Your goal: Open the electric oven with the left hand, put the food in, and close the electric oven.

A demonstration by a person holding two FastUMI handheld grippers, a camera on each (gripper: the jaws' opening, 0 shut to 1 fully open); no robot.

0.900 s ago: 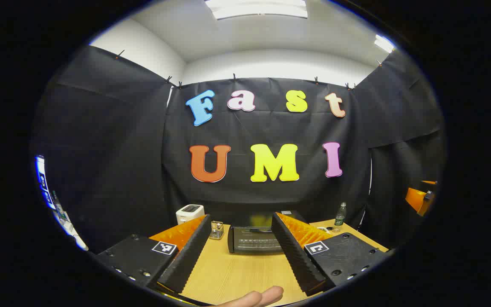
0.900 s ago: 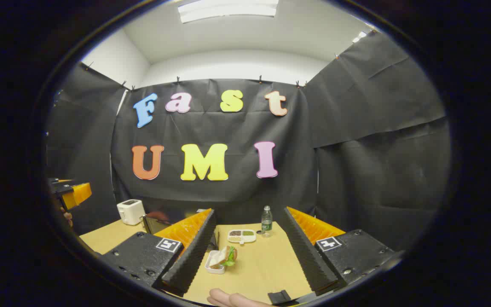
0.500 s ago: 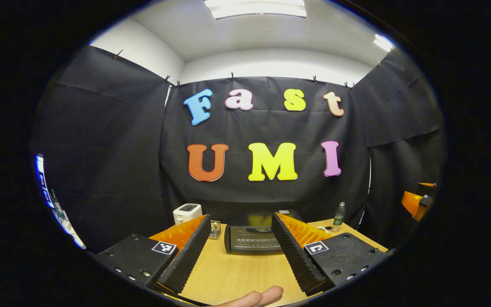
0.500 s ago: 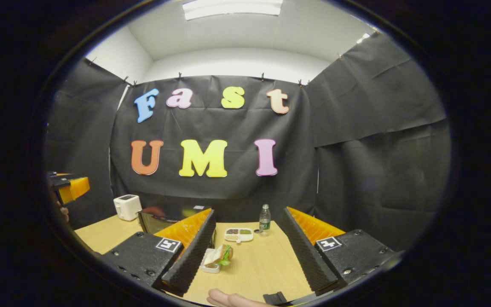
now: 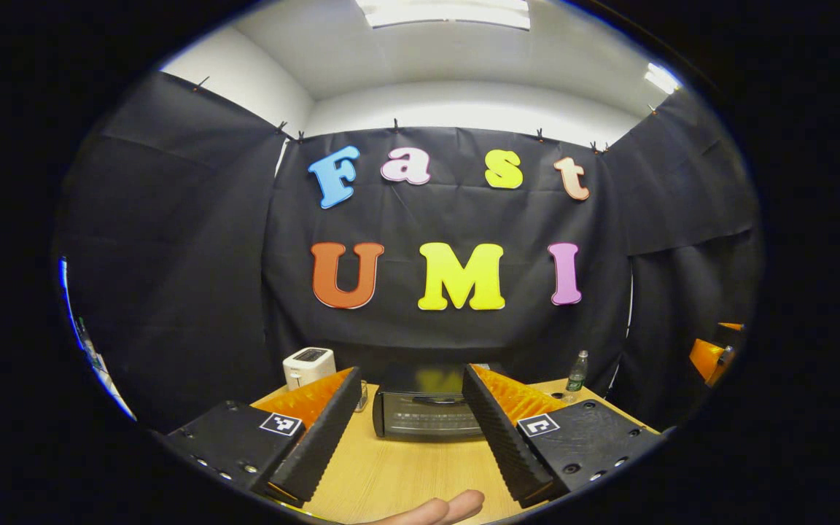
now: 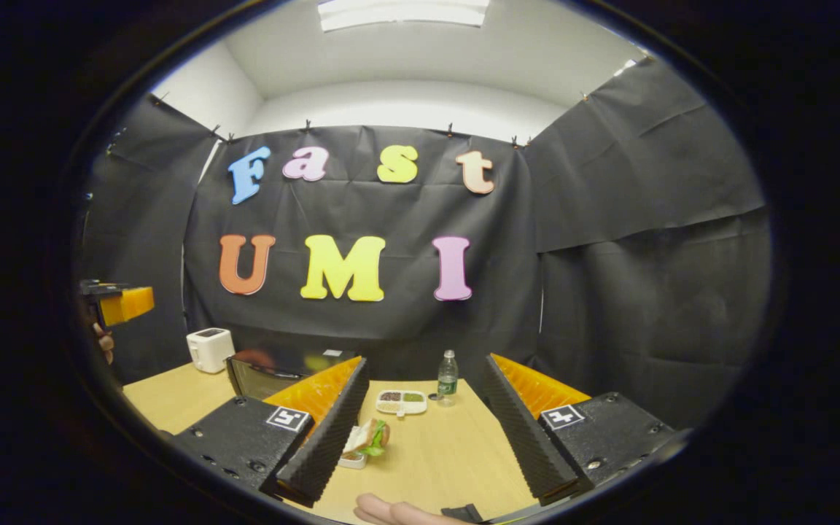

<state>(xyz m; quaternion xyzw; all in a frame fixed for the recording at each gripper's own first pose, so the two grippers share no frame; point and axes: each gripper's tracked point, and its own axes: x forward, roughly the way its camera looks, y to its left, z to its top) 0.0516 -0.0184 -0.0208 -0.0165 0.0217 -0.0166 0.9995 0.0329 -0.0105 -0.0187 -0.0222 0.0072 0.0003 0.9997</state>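
My left gripper (image 5: 404,432) is spread wide, nothing btwn the ribbed black fingers (image 5: 318,437), hanging over the wooden table (image 5: 413,474). A fingertip of my hand (image 5: 438,508) pokes in at the bottom edge. Straight ahead btwn the fingers sits the electric oven (image 5: 424,408), black, door shut, handle across the top of the glass. White toaster (image 5: 308,367) stands to its left, a small glass jar (image 5: 362,396) btwn toaster and oven, a plastic bottle (image 5: 576,371) off to the right near the back wall.

My right gripper (image 6: 420,430) is also wide apart w/ nothing in it, over the same table. The food, a sandwich (image 6: 369,437) w/ lettuce on a small white dish (image 6: 352,460), lies just beside the left finger's inner edge, not touching as far as I can tell. Farther back: a white divided condiment tray (image 6: 401,401), near the bottle. The oven is partly hidden behind the left finger.
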